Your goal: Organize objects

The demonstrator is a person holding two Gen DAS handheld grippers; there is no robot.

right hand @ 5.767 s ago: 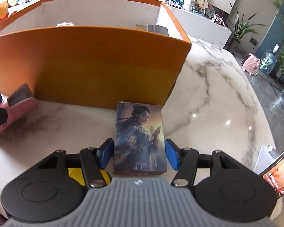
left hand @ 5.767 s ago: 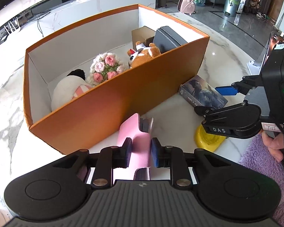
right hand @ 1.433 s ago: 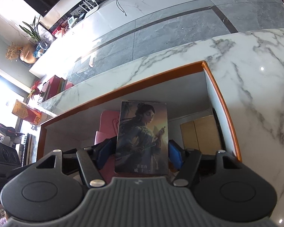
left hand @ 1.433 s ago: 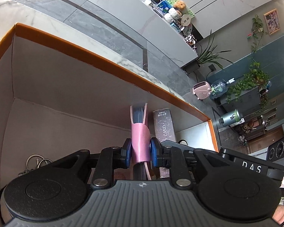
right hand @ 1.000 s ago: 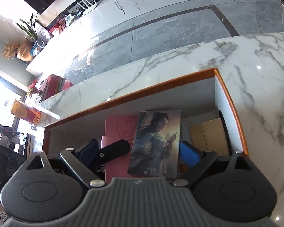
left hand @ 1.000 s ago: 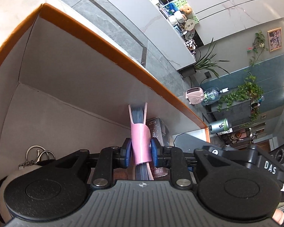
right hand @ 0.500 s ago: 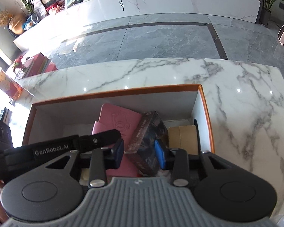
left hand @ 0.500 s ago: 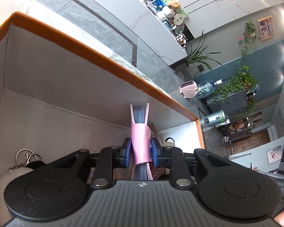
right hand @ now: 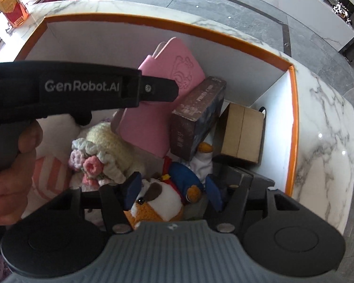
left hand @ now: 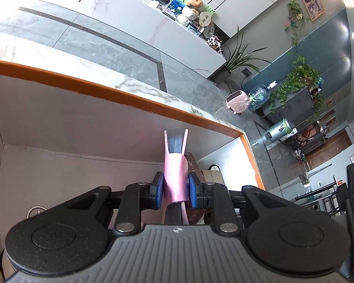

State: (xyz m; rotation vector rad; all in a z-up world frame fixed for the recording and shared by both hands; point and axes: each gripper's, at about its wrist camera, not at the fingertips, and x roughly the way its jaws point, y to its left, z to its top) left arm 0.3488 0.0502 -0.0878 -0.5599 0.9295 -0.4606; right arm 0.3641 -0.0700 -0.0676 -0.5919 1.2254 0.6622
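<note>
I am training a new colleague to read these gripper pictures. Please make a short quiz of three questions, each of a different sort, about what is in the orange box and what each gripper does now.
1. True or false: the left gripper is shut on the pink notebook.
2. Multiple choice: the dark card box is
A) lying on the marble table outside the orange box
B) inside the orange box, leaning between the pink notebook and the brown cardboard box
C) clamped in the right gripper
3. Fill in: below the right gripper's open jaws lies a plush ____.

Key: 1 true; 2 B; 3 toy.
</note>
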